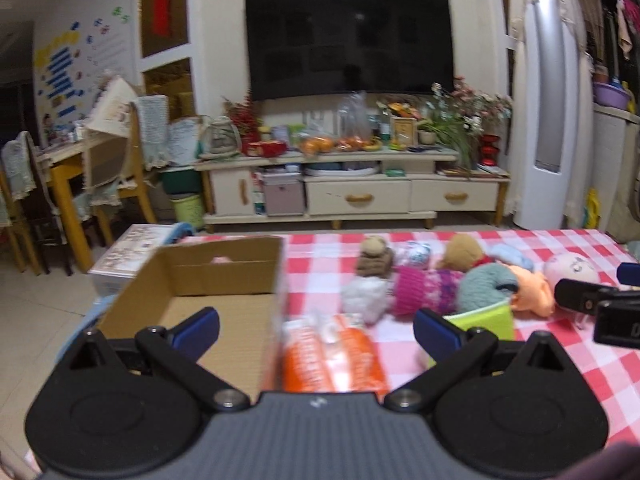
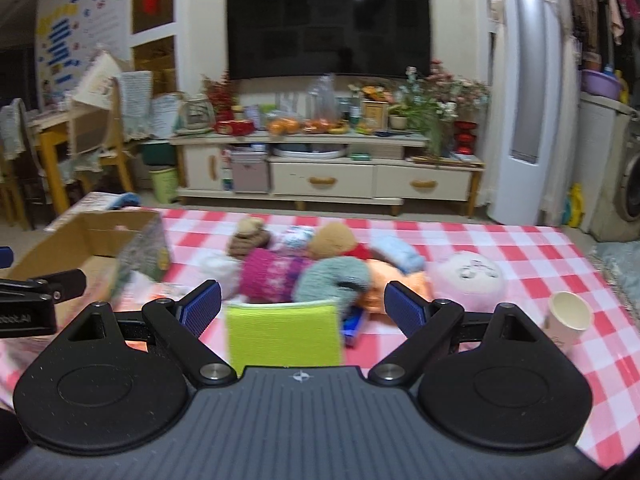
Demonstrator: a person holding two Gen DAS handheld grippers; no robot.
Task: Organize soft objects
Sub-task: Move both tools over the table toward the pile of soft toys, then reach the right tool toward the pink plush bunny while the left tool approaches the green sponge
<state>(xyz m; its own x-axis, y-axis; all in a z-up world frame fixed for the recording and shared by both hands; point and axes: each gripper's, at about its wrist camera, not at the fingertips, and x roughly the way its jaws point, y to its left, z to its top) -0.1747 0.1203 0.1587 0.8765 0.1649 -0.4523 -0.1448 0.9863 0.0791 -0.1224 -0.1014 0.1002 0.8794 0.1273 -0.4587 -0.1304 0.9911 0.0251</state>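
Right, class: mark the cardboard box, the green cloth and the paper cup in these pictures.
cardboard box (image 1: 224, 276): left wrist view, inner back wall.
green cloth (image 2: 284, 334): right wrist view, middle of its face.
paper cup (image 2: 568, 316): right wrist view, inside near the rim.

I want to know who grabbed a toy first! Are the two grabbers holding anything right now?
No, neither. The left gripper is open above the orange pack, and the right gripper is open around the green cloth, not squeezing it.
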